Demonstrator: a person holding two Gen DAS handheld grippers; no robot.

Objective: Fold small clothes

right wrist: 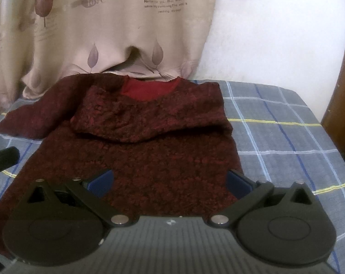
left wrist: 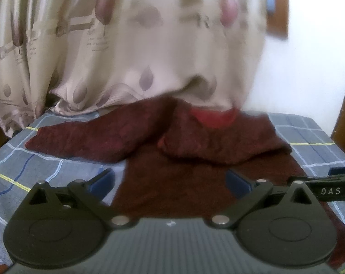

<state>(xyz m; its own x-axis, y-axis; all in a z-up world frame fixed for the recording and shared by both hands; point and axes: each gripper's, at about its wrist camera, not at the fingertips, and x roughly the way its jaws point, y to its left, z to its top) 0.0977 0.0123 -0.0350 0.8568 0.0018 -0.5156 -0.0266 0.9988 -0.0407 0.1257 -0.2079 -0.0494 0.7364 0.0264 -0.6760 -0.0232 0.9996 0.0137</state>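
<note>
I see both tools, left tool (left wrist: pixel 170 181) and right tool (right wrist: pixel 170 180), spread apart over the maroon sweater (right wrist: pixel 149 159), with bare checked cloth (right wrist: pixel 286 137) at 3 o'clock.

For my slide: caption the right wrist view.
Open right gripper over a maroon top, one sleeve folded across its chest, on a plaid sheet.

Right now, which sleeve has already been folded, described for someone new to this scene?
On the blue plaid cloth lies a dark red sweater, below the beige curtain. The folded sleeve lies across its chest under the red neckline; the other sleeve stretches sideways.
</note>
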